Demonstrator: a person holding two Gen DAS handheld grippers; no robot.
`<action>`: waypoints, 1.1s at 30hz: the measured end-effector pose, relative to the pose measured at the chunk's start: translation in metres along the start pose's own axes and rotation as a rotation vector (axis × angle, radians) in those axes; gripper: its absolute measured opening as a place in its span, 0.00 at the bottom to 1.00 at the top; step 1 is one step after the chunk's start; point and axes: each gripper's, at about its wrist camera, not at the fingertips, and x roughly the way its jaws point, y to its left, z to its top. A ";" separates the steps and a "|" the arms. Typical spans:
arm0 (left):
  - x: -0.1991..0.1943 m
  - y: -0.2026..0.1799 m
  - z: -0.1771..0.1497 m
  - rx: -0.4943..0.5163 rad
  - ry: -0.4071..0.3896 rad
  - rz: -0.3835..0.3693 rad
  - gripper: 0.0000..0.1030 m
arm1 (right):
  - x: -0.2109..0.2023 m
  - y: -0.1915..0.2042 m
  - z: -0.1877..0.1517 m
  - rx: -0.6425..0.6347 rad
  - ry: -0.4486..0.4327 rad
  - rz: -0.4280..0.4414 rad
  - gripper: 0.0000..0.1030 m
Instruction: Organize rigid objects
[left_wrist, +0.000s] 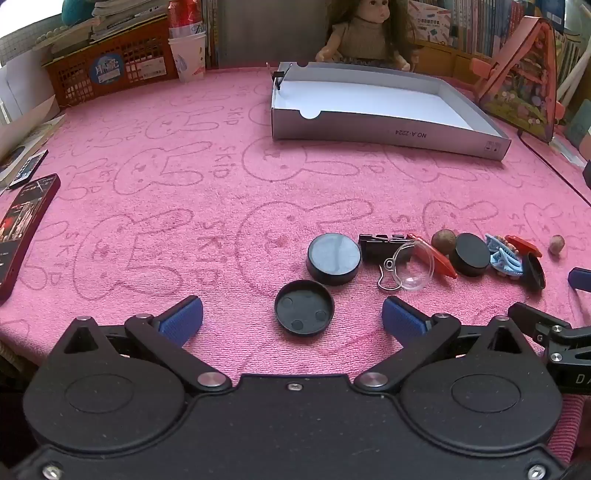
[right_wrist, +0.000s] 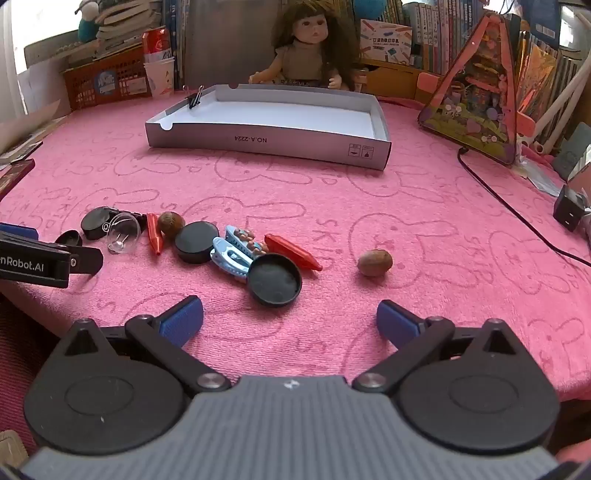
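Lid (left_wrist: 304, 307) just before left gripper (left_wrist: 291, 321): light, stiff, shallow; pinch across rim. Left gripper, right gripper (right_wrist: 290, 321) both wide, empty. Box (left_wrist: 384, 127) beyond lid.

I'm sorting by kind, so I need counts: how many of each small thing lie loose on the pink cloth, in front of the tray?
Black round lids: 4
Red crayon-shaped pieces: 2
Nuts: 2
Blue hair clips: 2
Clear dome: 1
Black binder clip: 1
Total: 12
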 end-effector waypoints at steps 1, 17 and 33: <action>0.000 0.000 0.000 0.000 0.000 0.001 1.00 | 0.000 0.000 0.000 0.000 0.001 0.000 1.00; -0.001 0.000 0.000 -0.002 0.007 0.000 1.00 | 0.002 0.000 0.000 -0.002 0.003 0.002 1.00; -0.001 0.000 0.000 -0.001 0.006 0.000 1.00 | 0.001 -0.001 0.001 0.001 0.012 0.002 1.00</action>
